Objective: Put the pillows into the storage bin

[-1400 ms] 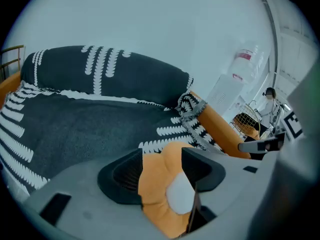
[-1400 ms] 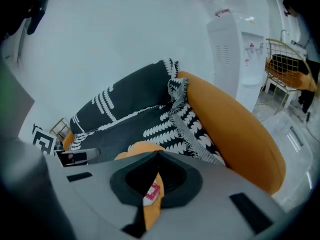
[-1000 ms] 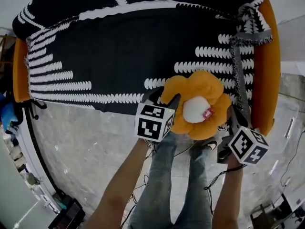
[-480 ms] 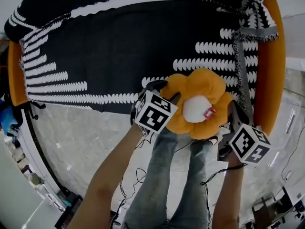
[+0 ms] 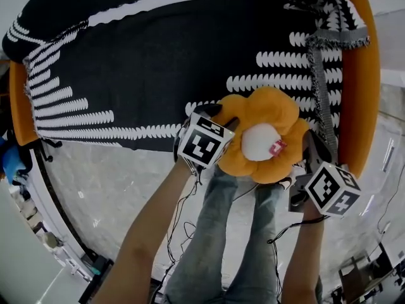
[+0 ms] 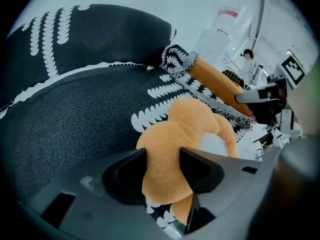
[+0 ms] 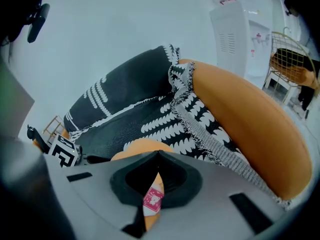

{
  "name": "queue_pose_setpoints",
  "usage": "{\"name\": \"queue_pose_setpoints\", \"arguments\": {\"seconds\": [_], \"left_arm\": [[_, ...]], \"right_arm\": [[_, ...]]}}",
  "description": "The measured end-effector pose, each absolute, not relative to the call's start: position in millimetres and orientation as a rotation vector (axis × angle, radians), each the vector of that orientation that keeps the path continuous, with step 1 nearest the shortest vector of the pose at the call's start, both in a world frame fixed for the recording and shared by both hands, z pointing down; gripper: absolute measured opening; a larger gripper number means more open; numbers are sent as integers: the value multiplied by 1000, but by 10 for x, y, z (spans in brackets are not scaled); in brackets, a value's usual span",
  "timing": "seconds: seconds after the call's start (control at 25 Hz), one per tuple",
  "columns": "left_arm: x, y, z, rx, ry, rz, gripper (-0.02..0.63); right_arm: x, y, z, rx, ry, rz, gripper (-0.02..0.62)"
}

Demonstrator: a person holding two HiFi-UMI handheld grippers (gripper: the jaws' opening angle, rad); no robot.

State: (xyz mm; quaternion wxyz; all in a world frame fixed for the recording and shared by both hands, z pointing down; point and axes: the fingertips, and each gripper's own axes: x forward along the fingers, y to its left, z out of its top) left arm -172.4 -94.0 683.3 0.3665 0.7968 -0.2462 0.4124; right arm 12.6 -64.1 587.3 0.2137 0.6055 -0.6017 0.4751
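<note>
An orange flower-shaped pillow [image 5: 261,141] with a white centre and a small pink tag is held over the front edge of the sofa, between both grippers. My left gripper [image 5: 220,120] is shut on its left petal; in the left gripper view the orange plush [image 6: 172,149] bulges between the jaws of that gripper [image 6: 162,158]. On the pillow's right edge my right gripper [image 5: 309,143] is shut; in the right gripper view that gripper [image 7: 158,156] pinches the pillow [image 7: 137,146] by the pink tag [image 7: 152,200]. No storage bin shows in any view.
The orange sofa [image 5: 362,75] is draped with a black blanket [image 5: 158,62] with white patterns. The person's legs [image 5: 218,233] stand on the marble floor [image 5: 95,182], with cables by the feet. A white appliance [image 7: 232,29] and a wire basket [image 7: 292,59] stand beyond the sofa arm.
The left gripper has moved up closer against the pillow's left petal. The pillow and the right gripper have stayed nearly in place.
</note>
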Motion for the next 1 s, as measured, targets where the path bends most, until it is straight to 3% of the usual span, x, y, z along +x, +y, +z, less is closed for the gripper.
{"name": "queue_pose_setpoints", "arguments": {"seconds": [0.32,1.0], "left_arm": [[-1693,-882,6813,2019,-611,1091,75],[-1618,-547,6109,1992,-662,1012,34]], "right_arm": [[257,-612,5800,1709,-1662,1302,2],[412,-320,5209,1812,-1664,1285,2]]}}
